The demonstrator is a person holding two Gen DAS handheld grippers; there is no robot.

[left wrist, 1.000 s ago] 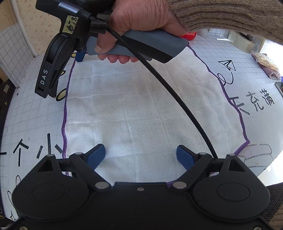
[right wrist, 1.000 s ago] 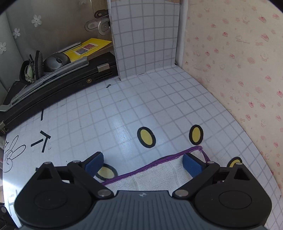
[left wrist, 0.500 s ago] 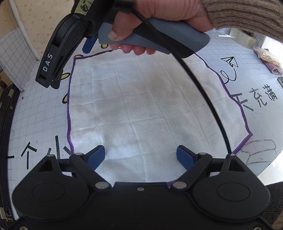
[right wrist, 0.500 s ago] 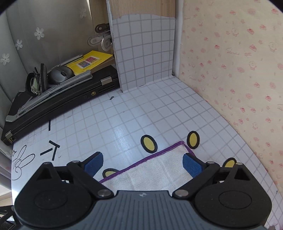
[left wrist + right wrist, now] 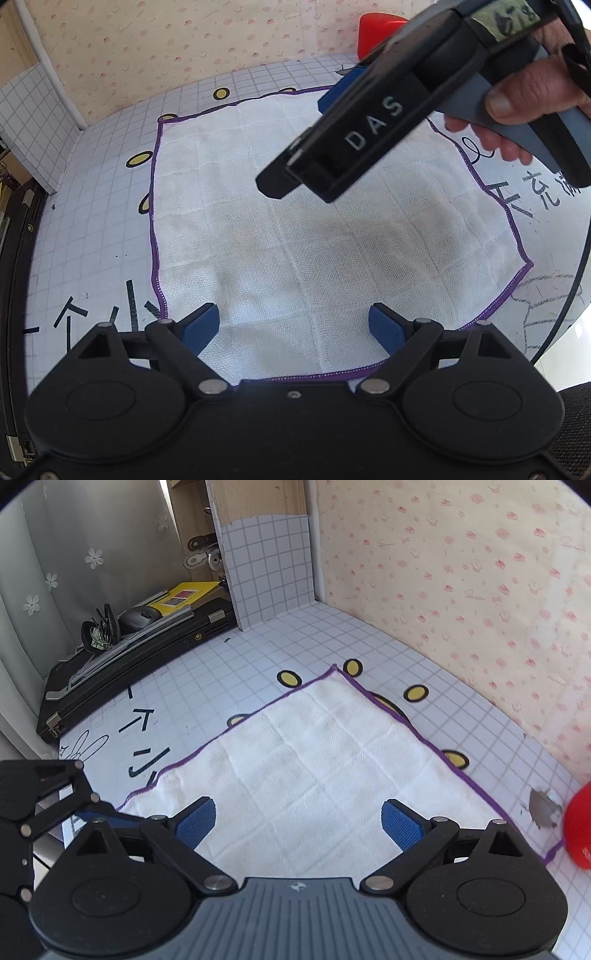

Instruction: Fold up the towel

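The towel [image 5: 314, 229] lies spread flat in a single layer on the gridded counter [image 5: 92, 236], its purple-stitched hem visible on all sides and no fold in it; crease lines cross the cloth in a grid. My left gripper [image 5: 293, 328] hangs above the near hem with its blue pads wide apart and nothing between them. My right gripper [image 5: 298, 819] is likewise spread and empty, held in the air over the towel's middle, angled toward the far corner by the yellow dots [image 5: 289, 678]; in the left view its body crosses above the cloth with my hand [image 5: 517, 107] on the handle. A red object [image 5: 580, 827] sits just past the towel's right edge. I judge this a flat layout with neither gripper on the cloth. Any fold would call for each gripper to descend onto a hem or corner and close on one layer only, keeping clear of the red object.
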